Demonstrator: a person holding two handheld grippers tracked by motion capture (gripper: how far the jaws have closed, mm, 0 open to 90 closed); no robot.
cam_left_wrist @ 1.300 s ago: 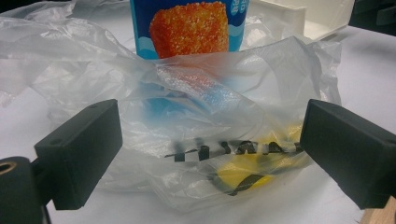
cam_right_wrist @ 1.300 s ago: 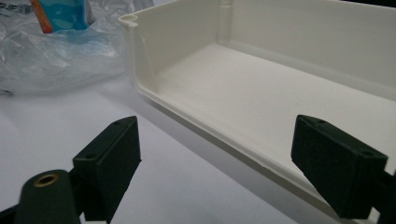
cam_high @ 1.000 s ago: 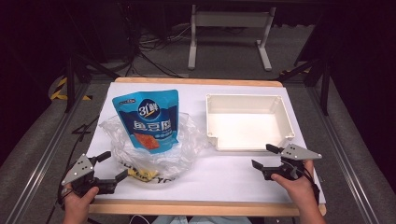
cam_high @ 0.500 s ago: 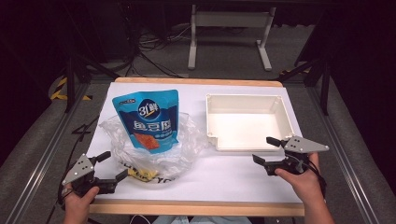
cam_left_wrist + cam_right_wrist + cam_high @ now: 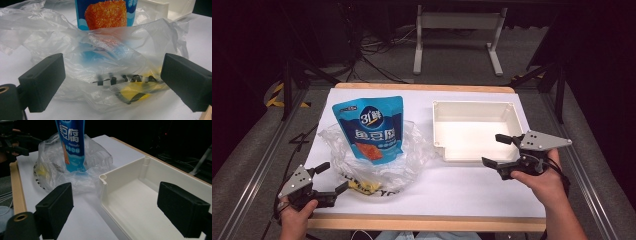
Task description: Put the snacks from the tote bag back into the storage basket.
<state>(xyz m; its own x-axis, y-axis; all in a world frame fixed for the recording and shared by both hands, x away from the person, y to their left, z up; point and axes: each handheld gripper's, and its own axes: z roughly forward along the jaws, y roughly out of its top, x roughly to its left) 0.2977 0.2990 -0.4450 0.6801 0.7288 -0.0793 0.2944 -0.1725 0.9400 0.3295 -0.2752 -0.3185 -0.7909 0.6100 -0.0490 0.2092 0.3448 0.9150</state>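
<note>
Clearly this is the approach step: both grippers hover low near the worktop's front edge, nothing gripped yet. The left gripper (image 5: 328, 179) sits at the front left corner, jaws spread wide, pointing into the near rim of the bag (image 5: 110, 72), which lies crumpled on the left half of the worktop (image 5: 462, 185). Seen from the left gripper view, the film's printed fold lies just ahead between the jaws, not touched. The right gripper (image 5: 497, 150), jaws also spread, hangs at the front right, just beside the near left corner of the tray (image 5: 474, 107). The pouch (image 5: 373, 127) rests on the bag, its lower end under or inside the film; I cannot tell which.

Next, I judge, the left gripper must ease forward and pinch one film layer so the pouch can be freed or moved. Open room lies along the front strip between the grippers. The front edge is close behind both hands, and the tray wall hems the right gripper.
</note>
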